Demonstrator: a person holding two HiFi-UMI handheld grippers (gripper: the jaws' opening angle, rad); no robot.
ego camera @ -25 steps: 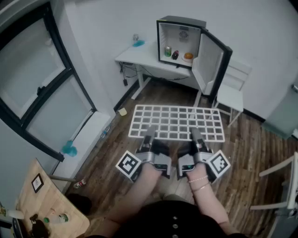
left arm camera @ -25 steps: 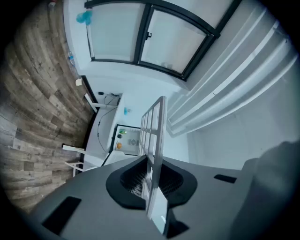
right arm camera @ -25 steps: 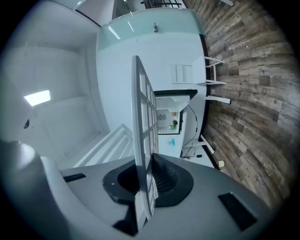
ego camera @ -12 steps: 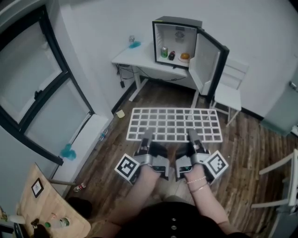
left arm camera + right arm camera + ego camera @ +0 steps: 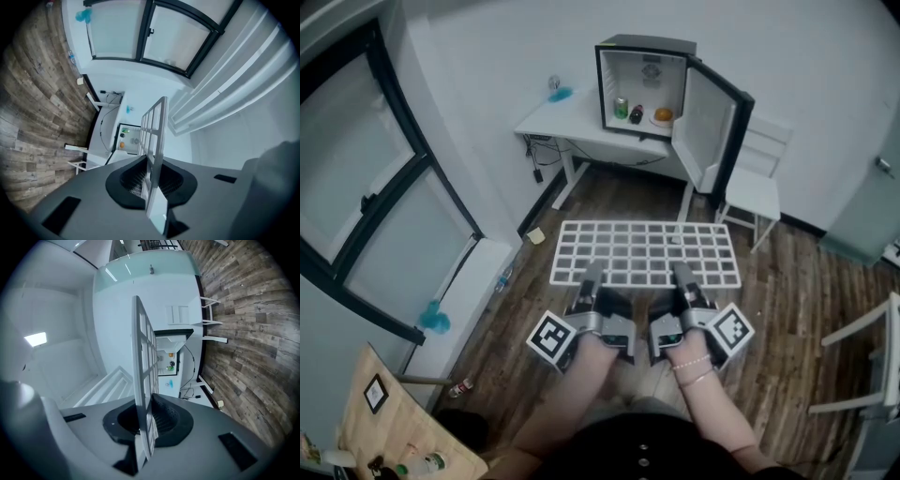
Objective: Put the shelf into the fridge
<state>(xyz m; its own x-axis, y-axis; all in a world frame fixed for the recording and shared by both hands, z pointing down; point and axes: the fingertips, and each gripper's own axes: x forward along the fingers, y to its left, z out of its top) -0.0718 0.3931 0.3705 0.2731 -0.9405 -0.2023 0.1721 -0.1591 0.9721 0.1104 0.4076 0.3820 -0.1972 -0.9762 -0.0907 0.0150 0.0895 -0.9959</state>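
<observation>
holding the white wire shelf [image 5: 642, 253] flat and level, well short of the fridge [image 5: 642, 84], far edge turned toward its open front. left tool [image 5: 592, 272] clamped shut on the shelf's edge farthest from the fridge, rim wire pinched between the jaws; right tool [image 5: 680, 273] closed on that same edge, just along from the left. fridge standing on the white desk [image 5: 562, 122], door swung wide, with a green can [image 5: 621, 108] and something orange [image 5: 662, 115] inside on its floor.

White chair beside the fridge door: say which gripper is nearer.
Right. The right gripper clamps the shelf's near edge, closer to the white chair; the left gripper clamps that edge farther left.
</observation>
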